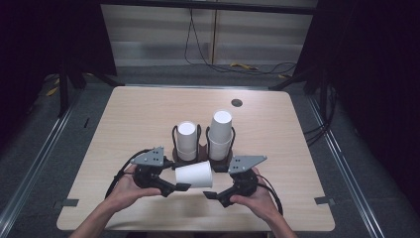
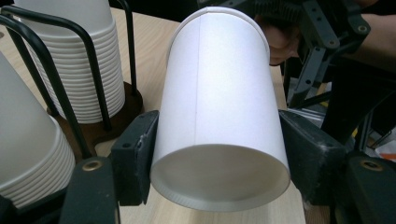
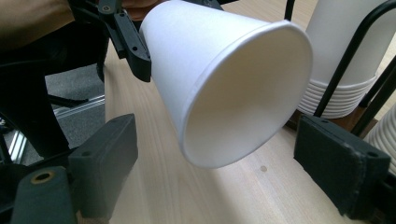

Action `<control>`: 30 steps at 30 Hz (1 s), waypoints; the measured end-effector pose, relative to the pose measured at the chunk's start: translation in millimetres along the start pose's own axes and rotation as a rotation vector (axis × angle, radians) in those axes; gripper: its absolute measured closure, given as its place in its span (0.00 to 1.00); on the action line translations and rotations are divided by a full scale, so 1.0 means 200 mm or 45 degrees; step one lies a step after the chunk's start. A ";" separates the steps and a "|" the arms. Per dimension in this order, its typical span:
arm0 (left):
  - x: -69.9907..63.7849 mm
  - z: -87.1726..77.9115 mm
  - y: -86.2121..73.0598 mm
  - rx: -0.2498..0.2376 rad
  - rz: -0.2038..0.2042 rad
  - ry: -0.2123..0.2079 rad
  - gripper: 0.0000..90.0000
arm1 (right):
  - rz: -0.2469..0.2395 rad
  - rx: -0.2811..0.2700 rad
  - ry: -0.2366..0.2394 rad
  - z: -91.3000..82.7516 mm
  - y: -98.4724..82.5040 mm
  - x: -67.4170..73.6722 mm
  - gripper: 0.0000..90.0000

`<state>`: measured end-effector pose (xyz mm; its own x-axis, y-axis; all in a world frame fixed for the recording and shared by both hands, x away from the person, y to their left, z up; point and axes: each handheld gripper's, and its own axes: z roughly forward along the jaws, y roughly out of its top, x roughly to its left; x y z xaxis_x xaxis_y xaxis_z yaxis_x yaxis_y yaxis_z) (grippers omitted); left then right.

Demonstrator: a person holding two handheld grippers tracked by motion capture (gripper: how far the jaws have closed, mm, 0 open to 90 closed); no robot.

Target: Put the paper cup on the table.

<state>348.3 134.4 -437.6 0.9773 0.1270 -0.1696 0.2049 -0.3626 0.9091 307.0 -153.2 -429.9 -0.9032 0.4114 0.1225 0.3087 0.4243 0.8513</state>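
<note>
- My left tongs [image 2: 219, 154] are clamped on a single white paper cup [image 2: 219, 107], one pad on each side near its closed base (in the left gripper view the pads press flat against the wall).
- The cup lies on its side in the air, just above the table [image 1: 124, 119], between my two hands and right in front of the two holders.
- Its open mouth points toward my right tongs [image 3: 229, 172], which stand wide, one pad on either side of the rim with a clear gap to each; they grip nothing.
- Behind the cup stand two wire holders on dark bases: the left stack of cups [image 1: 186, 140] is the shorter, and the right stack of cups [image 1: 220, 134] rises higher.
- I judge the step in hand to be a handover, or a two-handed steadying, of this loose cup before it goes onto one of the stacks; which stack I cannot tell.
- The next move calls for the right tongs to close gently on the wall near the rim (thin paper will dent if squeezed hard), and only then for the left tongs to let go.
- After that the cup must be turned mouth-down and lined up over a stack top, clear of the wire loops.
</note>
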 end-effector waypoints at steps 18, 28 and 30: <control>-0.02 -0.01 -0.01 -0.132 0.010 -0.011 0.37 | 0.011 -0.124 -0.027 -0.05 -0.01 0.01 0.15; -0.05 0.02 0.00 -0.134 0.048 -0.064 0.37 | 0.029 -0.193 0.018 -0.06 0.00 -0.01 0.15; -0.05 0.02 0.00 -0.134 0.054 -0.072 0.37 | 0.034 -0.197 0.036 -0.06 0.01 -0.01 0.15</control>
<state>338.1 128.5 -437.7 0.9870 0.0606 -0.1487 0.1596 -0.2673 0.9503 306.6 -162.7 -423.1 -0.9039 0.3974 0.1585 0.2850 0.2830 0.9158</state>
